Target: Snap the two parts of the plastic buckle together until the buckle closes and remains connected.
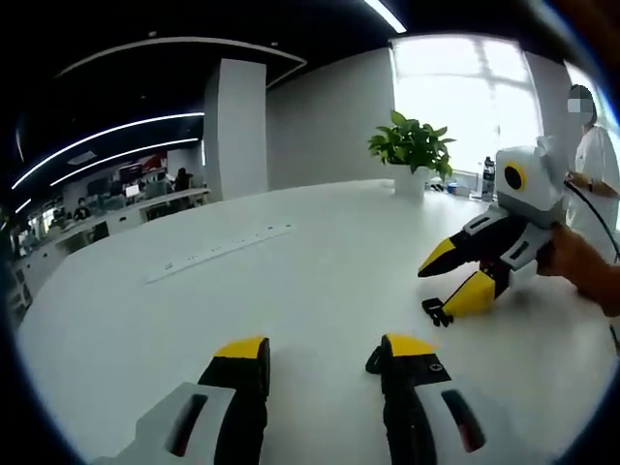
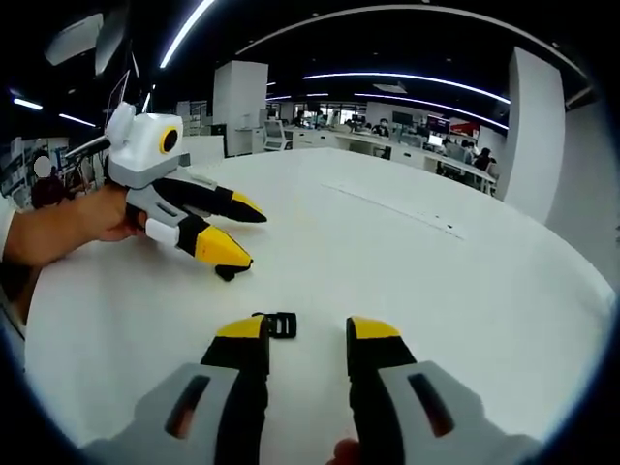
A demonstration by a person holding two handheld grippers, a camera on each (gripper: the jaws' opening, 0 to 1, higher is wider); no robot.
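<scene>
Both grippers are down low over the white table [image 1: 291, 291], and the two buckle halves lie apart on it. The left gripper [image 1: 325, 351] has its tongs spread wide and empty, with one buckle half [image 1: 374, 361] just inside its right-hand tip. In the right gripper view that same piece [image 2: 231, 272] peeks out under the left gripper's lower yellow tip. The right gripper [image 2: 308, 334] is wide open too, holding nothing, and the other buckle half [image 2: 279, 325] sits right by its left-hand tip; the left gripper view shows that half [image 1: 437, 311] on the table at the right gripper's lower jaw. The job now looks like centring each half between the tips before closing, gripping the body and leaving the mating end free, so prongs and socket can line up straight. The table is smooth, glossy and pale, so small parts may skid when nudged. Beyond the table's far edge stands a potted plant [image 1: 412, 147] by bright windows, with office desks further off.
</scene>
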